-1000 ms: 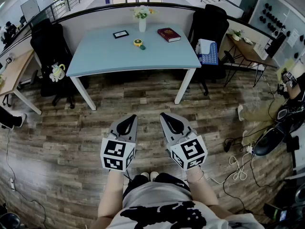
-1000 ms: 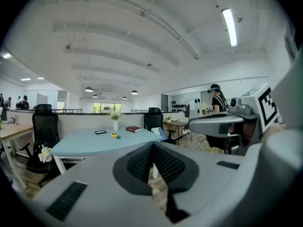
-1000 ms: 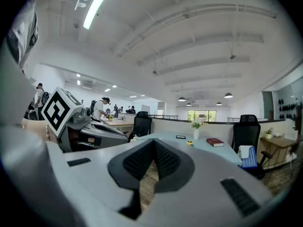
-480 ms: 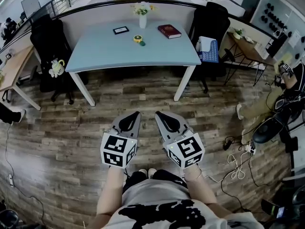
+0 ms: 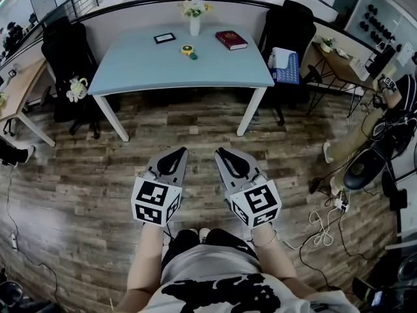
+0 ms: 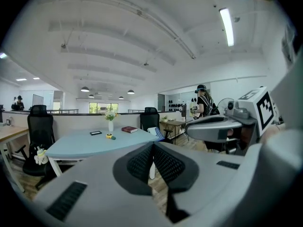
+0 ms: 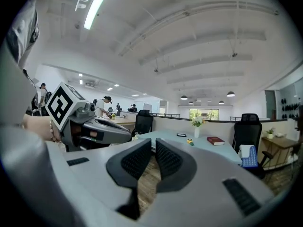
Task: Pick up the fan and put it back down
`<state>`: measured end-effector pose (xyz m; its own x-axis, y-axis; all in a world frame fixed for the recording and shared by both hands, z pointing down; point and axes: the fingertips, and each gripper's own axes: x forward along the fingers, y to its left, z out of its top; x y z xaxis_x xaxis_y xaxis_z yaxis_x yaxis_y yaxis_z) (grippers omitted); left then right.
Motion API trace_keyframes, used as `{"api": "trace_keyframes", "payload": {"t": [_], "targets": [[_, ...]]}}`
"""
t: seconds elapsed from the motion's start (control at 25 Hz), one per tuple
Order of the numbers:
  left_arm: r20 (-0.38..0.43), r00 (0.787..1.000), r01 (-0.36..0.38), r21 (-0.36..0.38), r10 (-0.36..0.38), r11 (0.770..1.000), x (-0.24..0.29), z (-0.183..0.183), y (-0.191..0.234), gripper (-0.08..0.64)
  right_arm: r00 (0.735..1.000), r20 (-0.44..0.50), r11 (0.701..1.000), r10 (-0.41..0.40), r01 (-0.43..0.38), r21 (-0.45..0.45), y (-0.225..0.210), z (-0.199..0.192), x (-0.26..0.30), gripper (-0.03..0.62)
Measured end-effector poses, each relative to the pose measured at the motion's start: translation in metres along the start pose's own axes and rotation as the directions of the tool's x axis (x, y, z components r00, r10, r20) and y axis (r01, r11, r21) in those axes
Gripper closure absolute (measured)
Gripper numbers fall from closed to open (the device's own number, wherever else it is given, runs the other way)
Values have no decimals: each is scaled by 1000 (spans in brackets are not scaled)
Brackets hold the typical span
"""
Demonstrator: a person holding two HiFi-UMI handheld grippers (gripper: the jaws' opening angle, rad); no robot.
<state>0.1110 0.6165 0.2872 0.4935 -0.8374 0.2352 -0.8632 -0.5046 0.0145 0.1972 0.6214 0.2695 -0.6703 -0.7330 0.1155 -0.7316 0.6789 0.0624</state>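
Right gripper (image 5: 223, 152) fingers have just parted slightly, empty; left gripper (image 5: 180, 152) clenched; wood floor (image 5: 195, 121) below, blue table (image 5: 163, 70) ahead.

Bare wood floor (image 5: 195, 135) lay wide open up to the table (image 5: 215, 70); black office chairs (image 5: 65, 64) flanked both its ends.

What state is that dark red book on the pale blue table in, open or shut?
Shut: the dark red book lies flat on the pale blue table, cover closed.
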Motion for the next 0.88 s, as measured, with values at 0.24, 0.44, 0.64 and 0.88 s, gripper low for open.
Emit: {"api": "trace_keyframes", "payload": {"t": [0.24,0.44,0.64,0.88], "targets": [[-14,1000,-27,25,28,999,7,-4,1,548,999,-5,999,32,-32,-18,-8,-7,-2,483],[-29,998,-57,15,57,998,9,-12,3,548,999,-23,1000,27,-27,-2,-19,-18,1,345],[-31,998,-53,3,53,999,14,-25,6,548,999,-44,1000,16,-16,11,-26,-31,9,235],[-49,998,-35,-25,33,999,34,-36,29,548,996,-91,1000,22,-22,6,-28,-47,36,132]]}}
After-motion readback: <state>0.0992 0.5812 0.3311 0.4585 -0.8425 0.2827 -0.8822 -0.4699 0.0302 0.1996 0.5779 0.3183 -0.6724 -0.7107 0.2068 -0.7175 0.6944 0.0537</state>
